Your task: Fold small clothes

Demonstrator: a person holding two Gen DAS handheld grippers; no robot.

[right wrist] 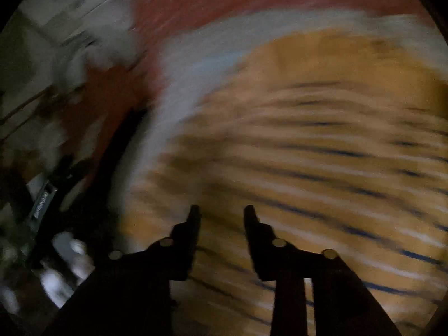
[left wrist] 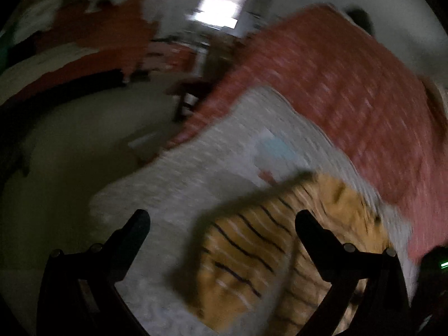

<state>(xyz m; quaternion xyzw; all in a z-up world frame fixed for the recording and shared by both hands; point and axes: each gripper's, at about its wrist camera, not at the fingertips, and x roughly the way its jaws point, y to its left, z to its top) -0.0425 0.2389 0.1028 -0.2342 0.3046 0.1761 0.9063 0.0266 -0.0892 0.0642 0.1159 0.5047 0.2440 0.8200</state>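
An orange garment [left wrist: 252,254] with thin dark and white stripes lies on a white textured cloth [left wrist: 173,190] on the bed. My left gripper [left wrist: 222,221] is open above the garment's left part, holding nothing. In the right wrist view the same striped garment [right wrist: 308,145] fills most of the frame. My right gripper [right wrist: 222,212] hovers over it with its fingers a little apart and nothing between them. Both views are motion-blurred.
A red patterned bedspread [left wrist: 350,89] covers the bed beyond the white cloth. The bed's edge runs down the left, with pale floor [left wrist: 70,145] and a dark stool [left wrist: 190,95] beyond. A window [left wrist: 221,5] glows at the back. A small light-blue item [left wrist: 274,148] lies on the cloth.
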